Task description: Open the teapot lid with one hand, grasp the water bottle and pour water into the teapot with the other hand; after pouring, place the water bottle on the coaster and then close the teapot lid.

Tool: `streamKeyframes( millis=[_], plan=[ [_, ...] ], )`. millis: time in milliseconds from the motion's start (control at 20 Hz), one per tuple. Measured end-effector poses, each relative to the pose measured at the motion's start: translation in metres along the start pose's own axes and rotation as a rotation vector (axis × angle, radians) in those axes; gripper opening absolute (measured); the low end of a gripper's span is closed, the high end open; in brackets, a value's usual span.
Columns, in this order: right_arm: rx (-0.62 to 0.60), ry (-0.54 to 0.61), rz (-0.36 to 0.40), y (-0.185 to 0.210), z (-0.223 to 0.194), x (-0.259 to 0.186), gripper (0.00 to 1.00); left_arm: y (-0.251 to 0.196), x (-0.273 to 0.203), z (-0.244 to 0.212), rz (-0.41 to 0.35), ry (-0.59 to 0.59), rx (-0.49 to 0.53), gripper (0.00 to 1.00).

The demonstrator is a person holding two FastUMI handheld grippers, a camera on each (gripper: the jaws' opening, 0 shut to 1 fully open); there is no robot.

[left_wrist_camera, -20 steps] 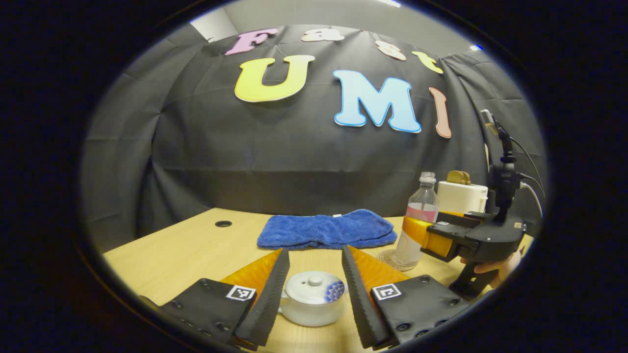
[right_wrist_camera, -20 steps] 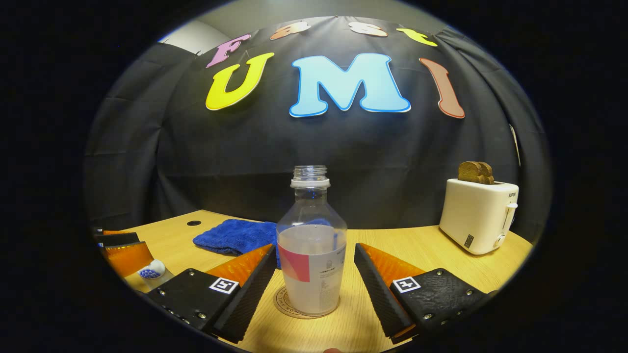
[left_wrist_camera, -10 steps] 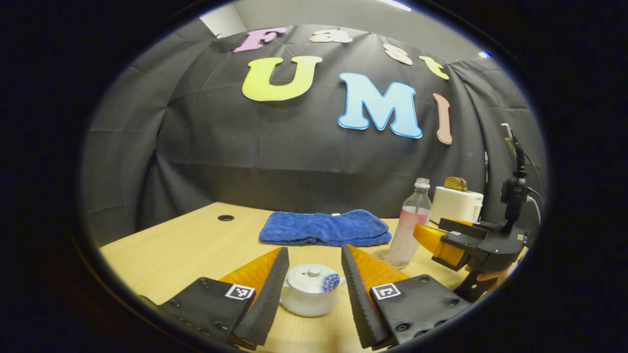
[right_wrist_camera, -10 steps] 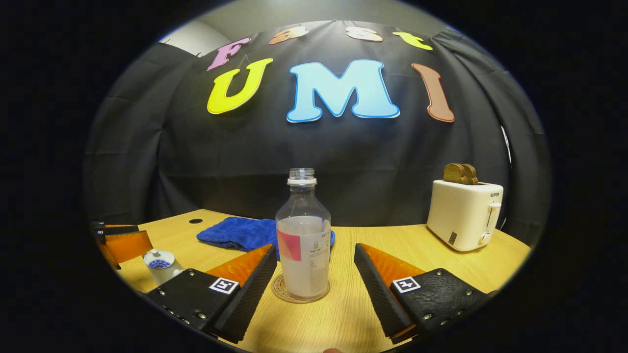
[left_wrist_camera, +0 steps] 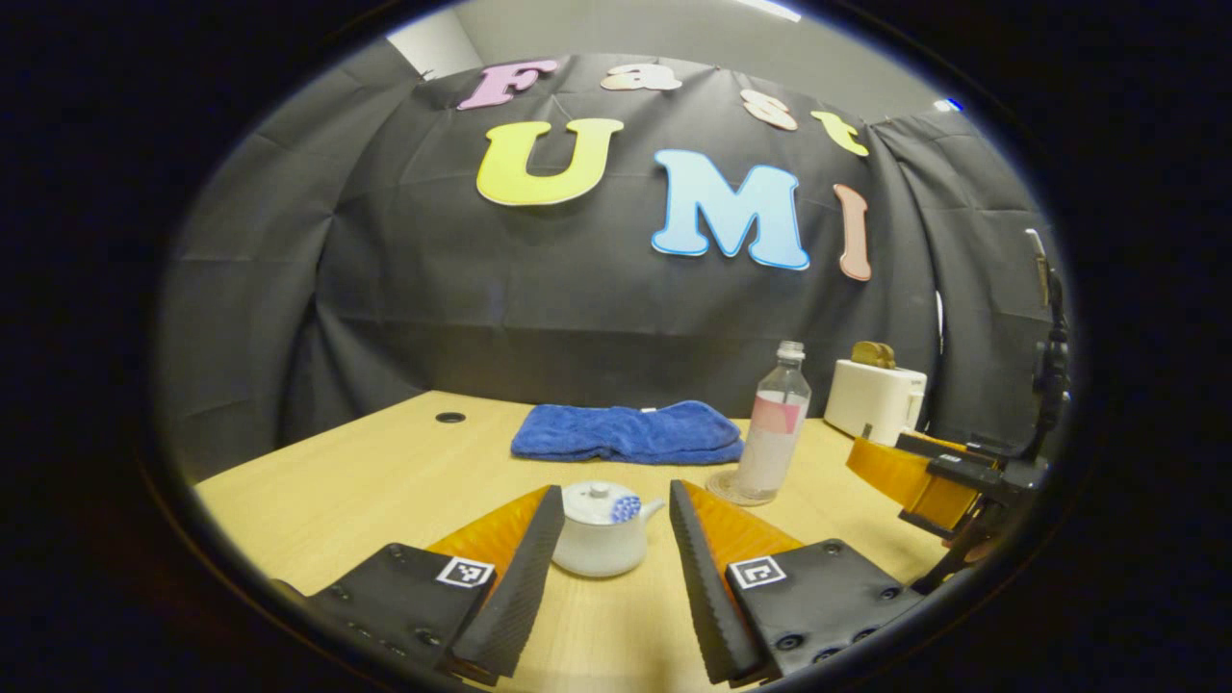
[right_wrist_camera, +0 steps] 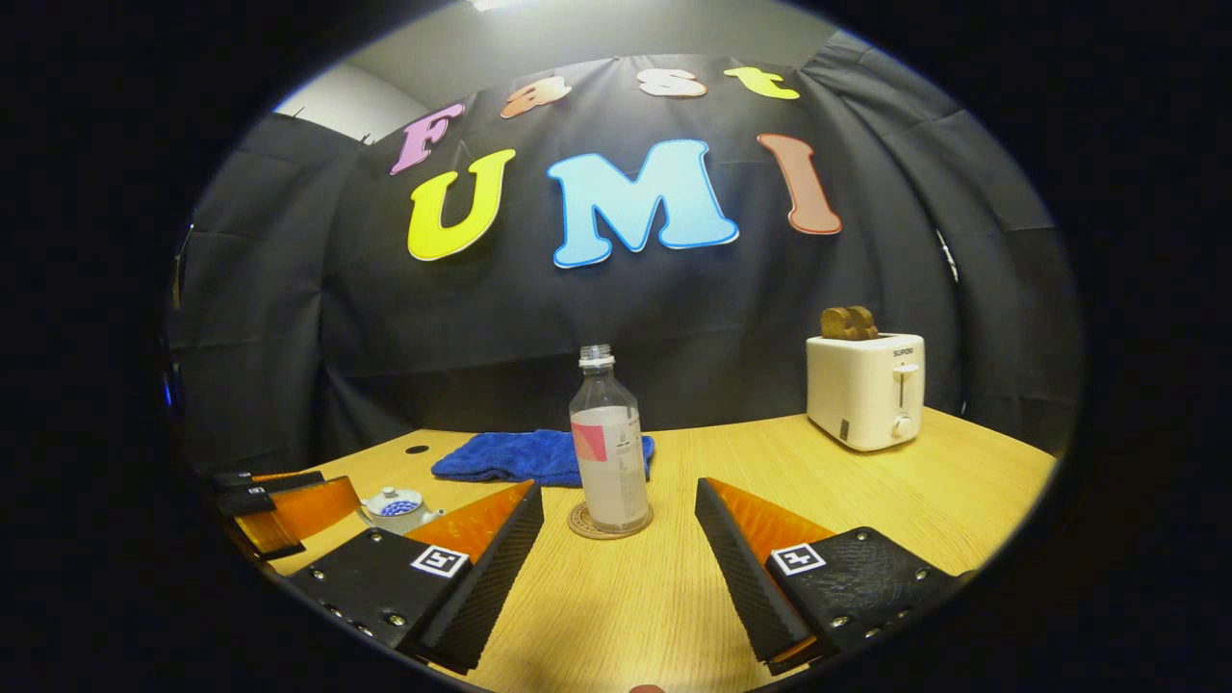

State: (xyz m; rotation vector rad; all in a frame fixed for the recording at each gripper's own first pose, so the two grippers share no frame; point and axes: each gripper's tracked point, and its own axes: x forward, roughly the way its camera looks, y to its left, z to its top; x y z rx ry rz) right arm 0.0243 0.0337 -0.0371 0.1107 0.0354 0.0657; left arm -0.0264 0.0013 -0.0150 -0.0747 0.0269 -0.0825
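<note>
The table [right_wrist_camera: 866, 500] is pale matt wood-grain, the teapot [left_wrist_camera: 599, 544] glossy white glazed ceramic, the water bottle [right_wrist_camera: 608, 452] clear smooth plastic with a paper-like label on a round coaster [right_wrist_camera: 577, 525], the towel [left_wrist_camera: 626, 431] by the far edge fluffy blue cloth, the toaster [right_wrist_camera: 864, 390] smooth cream plastic.

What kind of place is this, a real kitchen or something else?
Probably a staged booth, not a real kitchen: black cloth hangs as the wall behind a plain wooden table, and only a few props stand on it, such as a toaster, a teapot and a bottle.
</note>
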Motion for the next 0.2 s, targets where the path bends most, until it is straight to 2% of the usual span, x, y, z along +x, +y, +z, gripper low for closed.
streamKeyframes(
  millis=[200],
  plan=[
    [-0.002,-0.02,-0.054,-0.015,0.004,-0.035,0.98,-0.013,-0.017,-0.009,-0.008,0.006,0.015,0.7]
  ],
)
